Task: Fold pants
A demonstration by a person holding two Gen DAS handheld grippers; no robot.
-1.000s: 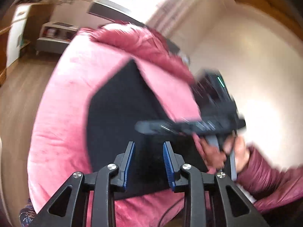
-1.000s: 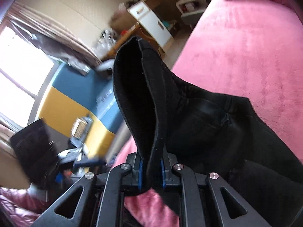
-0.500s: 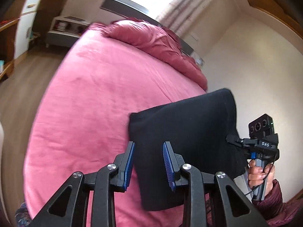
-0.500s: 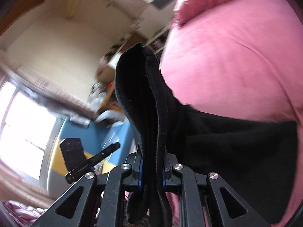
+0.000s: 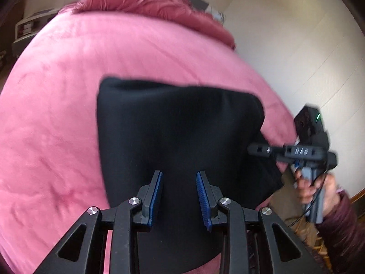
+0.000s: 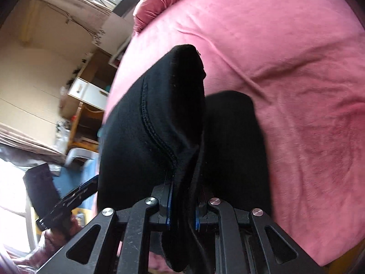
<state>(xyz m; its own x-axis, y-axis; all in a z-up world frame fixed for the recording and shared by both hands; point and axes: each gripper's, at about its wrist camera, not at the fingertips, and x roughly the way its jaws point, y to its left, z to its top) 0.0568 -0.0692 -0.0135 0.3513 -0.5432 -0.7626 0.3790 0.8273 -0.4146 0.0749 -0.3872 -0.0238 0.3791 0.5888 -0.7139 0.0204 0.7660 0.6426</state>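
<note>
The black pants (image 5: 173,134) lie folded on the pink bed (image 5: 57,114), near its front right edge. My left gripper (image 5: 179,196) is open and empty, its blue pads just above the near part of the pants. My right gripper (image 6: 182,207) is shut on a thick fold of the pants (image 6: 159,118), which bulges up ahead of the fingers. In the left wrist view the right gripper (image 5: 260,149) reaches in at the pants' right edge.
A pink duvet (image 5: 148,2) is bunched at the head of the bed. A cream wall (image 5: 296,45) stands to the right. Wooden shelves and a white cabinet (image 6: 89,91) stand left of the bed. The left gripper (image 6: 66,205) shows at lower left.
The right gripper has carried the held fold down and over onto the bed. The pants now lie flatter and doubled over. The left gripper has stayed open above them.
</note>
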